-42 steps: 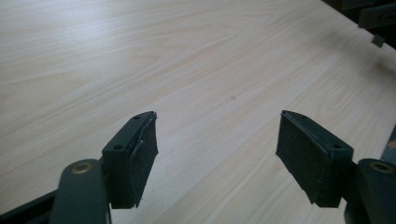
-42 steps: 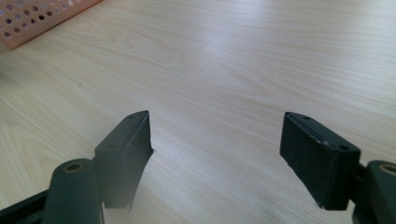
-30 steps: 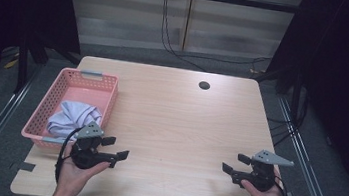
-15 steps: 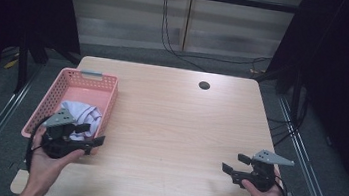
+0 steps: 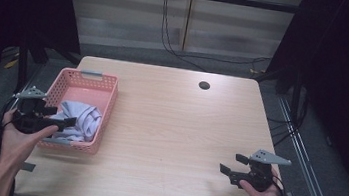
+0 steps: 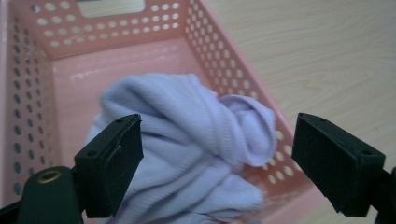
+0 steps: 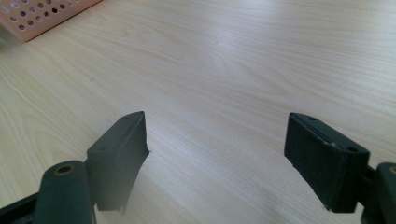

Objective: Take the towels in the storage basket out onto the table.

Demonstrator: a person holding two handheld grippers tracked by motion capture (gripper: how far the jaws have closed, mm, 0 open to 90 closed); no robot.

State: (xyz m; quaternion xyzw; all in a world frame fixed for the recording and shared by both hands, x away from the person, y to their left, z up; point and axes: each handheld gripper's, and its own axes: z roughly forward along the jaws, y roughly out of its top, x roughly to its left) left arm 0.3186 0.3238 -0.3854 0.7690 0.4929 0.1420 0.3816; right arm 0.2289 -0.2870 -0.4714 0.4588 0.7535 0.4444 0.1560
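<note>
Pale wood-grain tabletop runs across my whole working area, smooth and matte, with a small dark round hole near its far edge. Starting at the left: my left gripper has swung outward from in front of the basket to its left side since a second ago, and now hangs over the near left corner of the pink plastic basket. Its jaws have just been opening and stand wide apart, with nothing pinched; in the left gripper view the lavender cloth lies just beyond and below the two black pads, not touched. I judge that this lines me up for a grab on the cloth, so the next move would be a descent and a close.

That cloth is a soft ribbed knit, crumpled into a rounded bundle with rolled folds, sitting in the near half of the basket. Rows of round holes perforate the basket's rigid walls, and a grey handle insert sits at the far end.

Far off to the right, my right gripper rests low near the table's near right edge, unmoved, jaws spread and empty over bare wood.
</note>
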